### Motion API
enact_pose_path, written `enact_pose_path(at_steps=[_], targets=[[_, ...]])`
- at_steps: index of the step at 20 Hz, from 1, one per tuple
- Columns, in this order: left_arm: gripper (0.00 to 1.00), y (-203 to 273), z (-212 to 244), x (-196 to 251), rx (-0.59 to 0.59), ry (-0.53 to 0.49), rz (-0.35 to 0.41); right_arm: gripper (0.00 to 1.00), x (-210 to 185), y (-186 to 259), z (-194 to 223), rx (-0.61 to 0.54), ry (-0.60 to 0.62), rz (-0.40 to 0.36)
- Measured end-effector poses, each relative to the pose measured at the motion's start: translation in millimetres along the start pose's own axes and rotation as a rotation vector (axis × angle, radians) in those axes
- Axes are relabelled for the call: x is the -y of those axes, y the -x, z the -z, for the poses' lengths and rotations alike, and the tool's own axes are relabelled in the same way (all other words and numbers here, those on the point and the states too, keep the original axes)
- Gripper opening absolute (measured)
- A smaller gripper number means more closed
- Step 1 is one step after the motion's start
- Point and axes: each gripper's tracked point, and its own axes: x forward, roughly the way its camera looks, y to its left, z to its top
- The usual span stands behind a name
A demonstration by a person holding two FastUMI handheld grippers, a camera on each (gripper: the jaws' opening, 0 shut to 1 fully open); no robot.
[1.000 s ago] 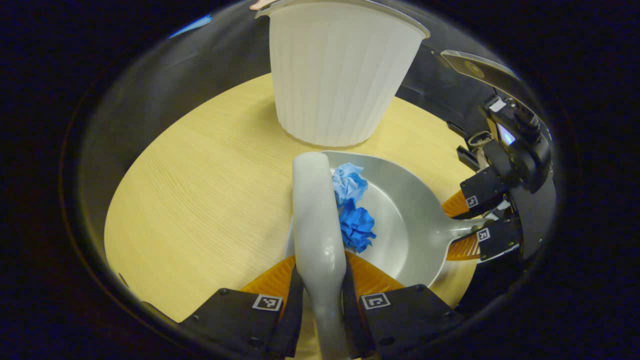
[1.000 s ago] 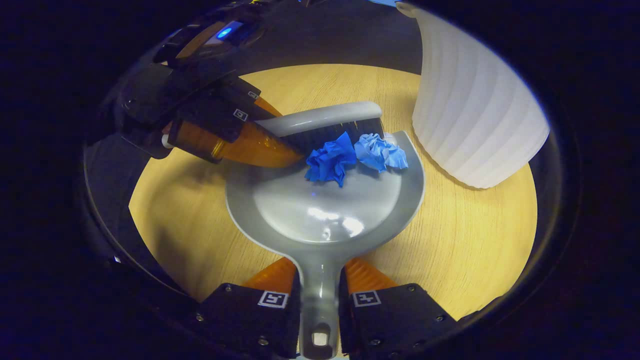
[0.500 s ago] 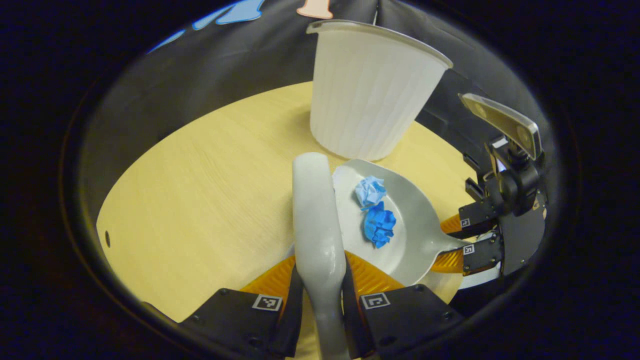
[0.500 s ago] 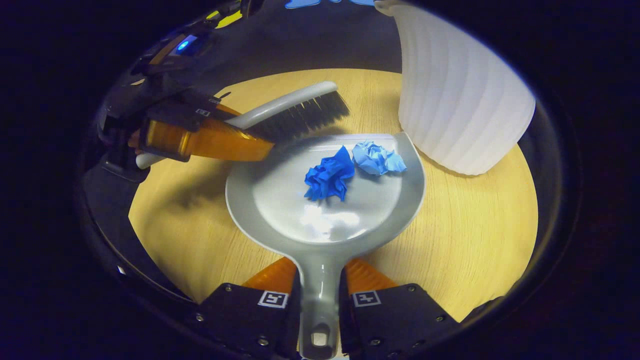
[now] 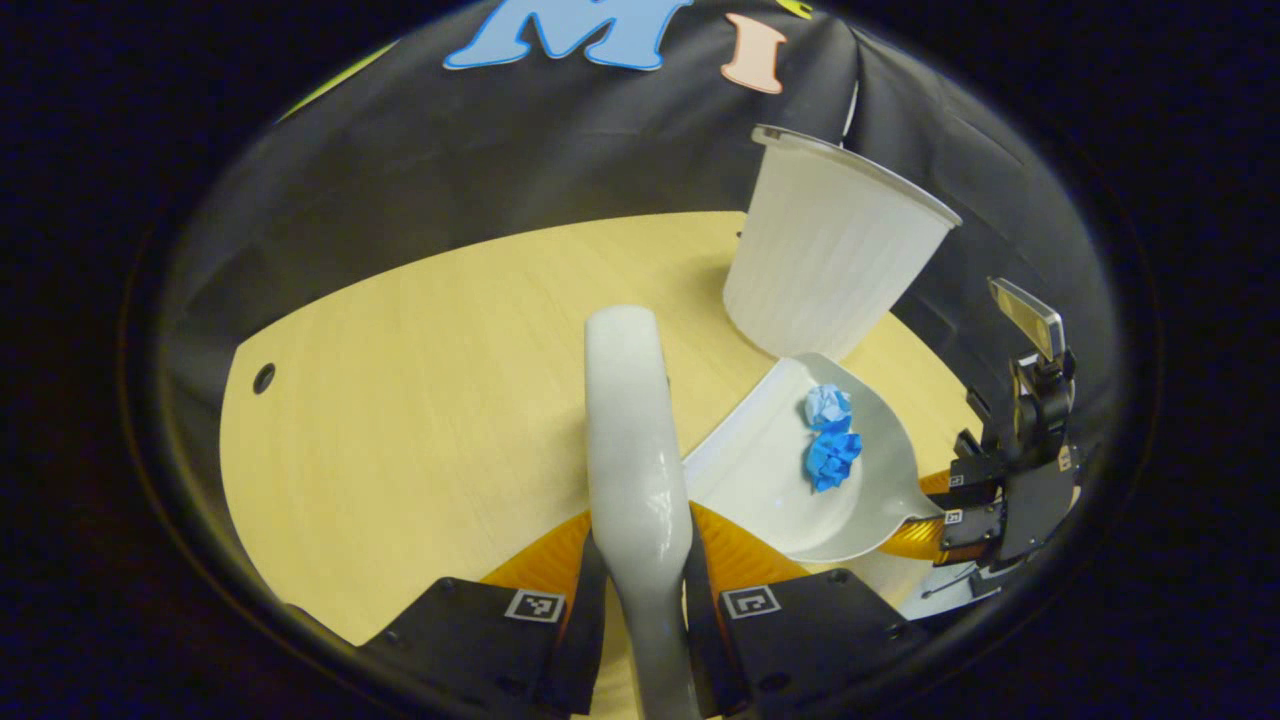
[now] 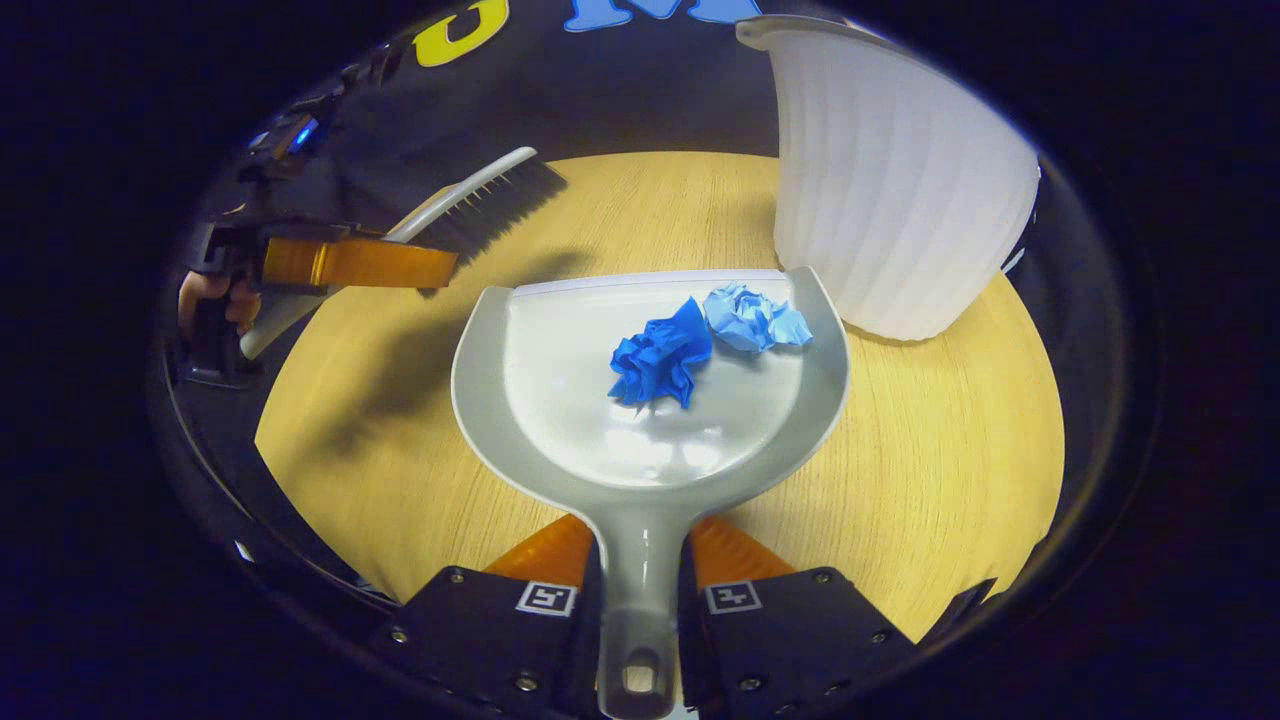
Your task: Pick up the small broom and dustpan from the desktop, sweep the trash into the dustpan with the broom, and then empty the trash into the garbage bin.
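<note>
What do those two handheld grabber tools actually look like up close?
Each gripper, left and right, has a black, blocky body joined with small screws. A small square black-and-white marker sits at the base of each of the fingers, which are ribbed. Seen from the left gripper view, the right one carries a phone-like device on top.

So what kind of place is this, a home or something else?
Probably a staged booth, not a home: a bare wooden desk backed by black cloth, with just a white bin, dustpan and broom.
</note>
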Motion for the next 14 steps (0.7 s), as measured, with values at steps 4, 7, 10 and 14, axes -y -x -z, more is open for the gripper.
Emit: enact_pose_path(at_steps=[4, 7, 10, 14], targets=[[0.43, 10.8, 22.8, -30.9, 0.025, 0.068, -0.058, 0.31, -2.2, -6.1, -0.2, 0.04, -0.009, -0.003], [0.43, 25.7, 36.1, -63.2, 0.035, 0.109, -0.095, 0.33, -4.0, -4.6, -3.6, 0.076, -0.006, -0.014], [0.43, 44.8, 49.7, -84.3, 0.045, 0.144, -0.132, 0.32, -1.1, -13.8, -1.5, 0.109, -0.018, -0.062], [0.45, 63.5, 67.5, -104.6, 0.06, 0.179, -0.171, 0.32, -3.2, -16.9, -3.1, 0.149, -0.033, -0.101]])
